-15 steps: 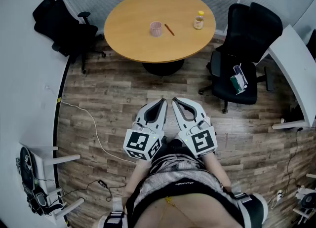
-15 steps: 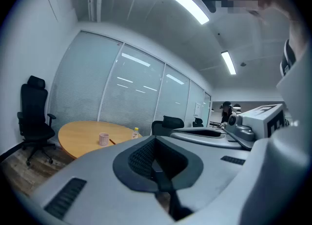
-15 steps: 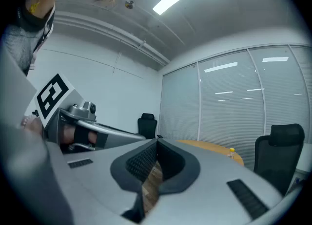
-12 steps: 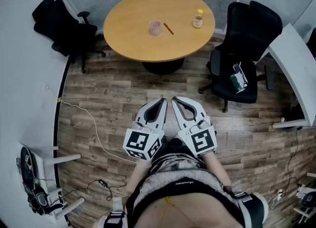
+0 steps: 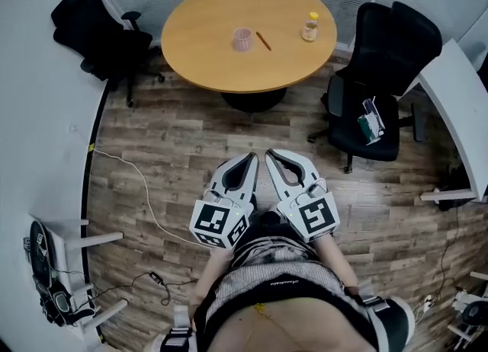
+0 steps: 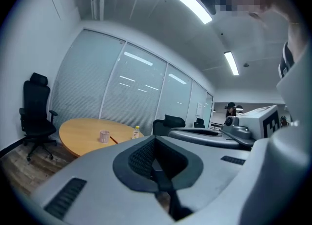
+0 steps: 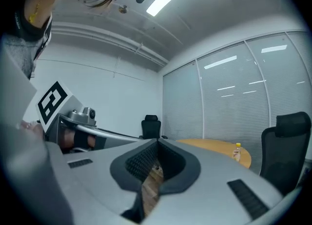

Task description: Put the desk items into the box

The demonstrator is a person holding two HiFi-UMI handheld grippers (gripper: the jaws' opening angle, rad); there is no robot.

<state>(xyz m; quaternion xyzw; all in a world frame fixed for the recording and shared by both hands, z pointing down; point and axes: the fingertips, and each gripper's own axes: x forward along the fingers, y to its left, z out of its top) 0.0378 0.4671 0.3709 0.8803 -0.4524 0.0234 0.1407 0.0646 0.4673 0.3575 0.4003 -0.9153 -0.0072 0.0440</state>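
Out on the round desk (image 5: 213,65) sit the items we're after: a pink cup (image 5: 242,39), a pencil (image 5: 263,41) lying just beside it, and, a bit apart toward the desk's right edge, a small yellow-capped bottle (image 5: 309,28). All three stand untouched, and no box shows in any of our views, so where they're headed we can't say. Pulling back across the wooden floor (image 5: 175,145), there's an open stretch between that desk and us. The left claw (image 5: 252,157) and the right claw (image 5: 270,154) sit side by side close against the person's body, both pointing toward the desk. Looking along the left one, the jaw tips meet with nothing caught between them; the right one shows the same picture, tips together, only floor visible through the gap lower down. So both are closed and empty. To the right a black office chair (image 5: 389,46) carries a green-and-white thing (image 5: 370,120) on its seat, too small for us to identify. We'd call this the very start: nothing is packed and no grasp is under way. Next up, we reckon, is closing that stretch to the desk, opening one claw, and choosing a first item, with the cup or the bottle the easier catch than the flat pencil.
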